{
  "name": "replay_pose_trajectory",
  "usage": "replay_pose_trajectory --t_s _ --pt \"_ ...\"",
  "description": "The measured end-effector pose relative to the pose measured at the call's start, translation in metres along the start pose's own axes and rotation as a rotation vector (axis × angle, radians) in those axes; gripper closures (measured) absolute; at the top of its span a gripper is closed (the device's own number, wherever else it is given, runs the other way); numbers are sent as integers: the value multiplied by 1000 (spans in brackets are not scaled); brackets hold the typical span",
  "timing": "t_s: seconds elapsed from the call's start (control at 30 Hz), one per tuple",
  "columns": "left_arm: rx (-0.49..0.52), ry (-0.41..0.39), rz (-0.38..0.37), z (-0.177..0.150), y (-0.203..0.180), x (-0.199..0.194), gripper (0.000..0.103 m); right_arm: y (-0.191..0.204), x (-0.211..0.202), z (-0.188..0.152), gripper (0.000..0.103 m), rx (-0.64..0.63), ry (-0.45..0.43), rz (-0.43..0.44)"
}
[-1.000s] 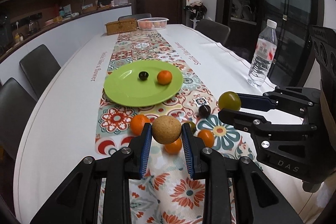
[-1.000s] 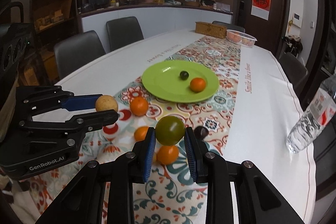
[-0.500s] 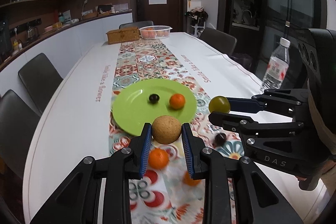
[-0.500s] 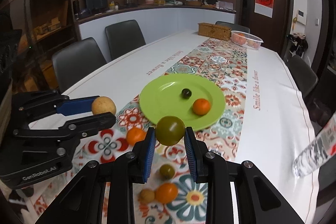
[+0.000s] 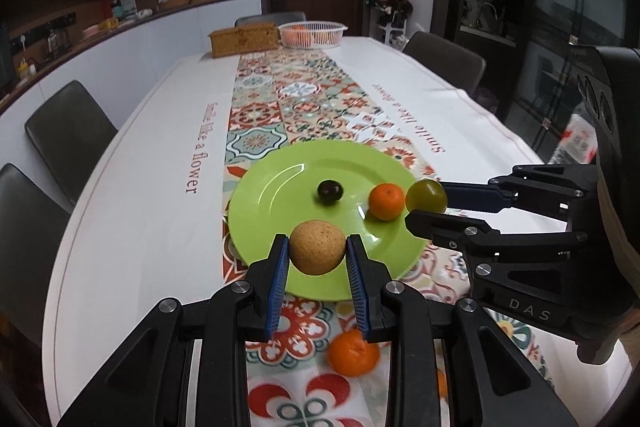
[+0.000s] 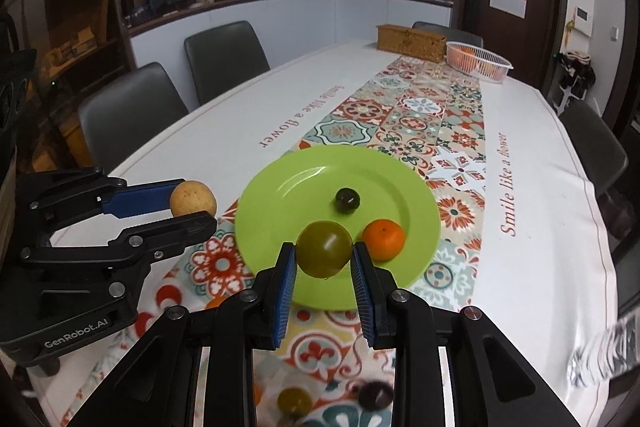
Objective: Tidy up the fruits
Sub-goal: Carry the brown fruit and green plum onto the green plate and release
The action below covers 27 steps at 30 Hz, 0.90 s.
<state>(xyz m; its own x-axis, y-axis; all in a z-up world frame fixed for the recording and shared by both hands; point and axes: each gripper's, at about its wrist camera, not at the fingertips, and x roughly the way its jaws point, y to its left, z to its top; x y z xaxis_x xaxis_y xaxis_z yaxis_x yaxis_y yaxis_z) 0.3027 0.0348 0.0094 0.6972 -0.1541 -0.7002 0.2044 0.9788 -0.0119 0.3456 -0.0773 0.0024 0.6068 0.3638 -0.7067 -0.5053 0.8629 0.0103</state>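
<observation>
My left gripper is shut on a tan round fruit and holds it over the near edge of the green plate. My right gripper is shut on a green fruit above the plate's near side. The plate holds a dark plum and an orange. The right gripper also shows in the left wrist view, at the plate's right rim. The left gripper shows in the right wrist view, at the plate's left rim.
Loose fruit lies on the patterned runner near me: an orange, a small green fruit and a dark plum. A white basket and a wicker box stand at the far end. A water bottle is at right. Chairs line the table.
Both grippers have moved forward with their fruits, from over the loose fruit on the runner to over the green plate's near edge. The plate now looms larger.
</observation>
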Motion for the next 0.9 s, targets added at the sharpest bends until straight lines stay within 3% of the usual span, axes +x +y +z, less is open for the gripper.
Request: replay_pose_trajectory --t_s 0.47,0.63,0.73,0.9 --pt "-21 70 -50 4 20 63 74 -13 57 11 74 -1 79 9" --pt "-19 65 -58 2 21 64 61 -15 63 11 73 4 79 6" --pt "-23 60 -40 1 22 61 60 -16 61 10 68 16 72 6" --pt "-33 48 -23 -5 20 44 59 -18 44 8 68 36 37 -4"
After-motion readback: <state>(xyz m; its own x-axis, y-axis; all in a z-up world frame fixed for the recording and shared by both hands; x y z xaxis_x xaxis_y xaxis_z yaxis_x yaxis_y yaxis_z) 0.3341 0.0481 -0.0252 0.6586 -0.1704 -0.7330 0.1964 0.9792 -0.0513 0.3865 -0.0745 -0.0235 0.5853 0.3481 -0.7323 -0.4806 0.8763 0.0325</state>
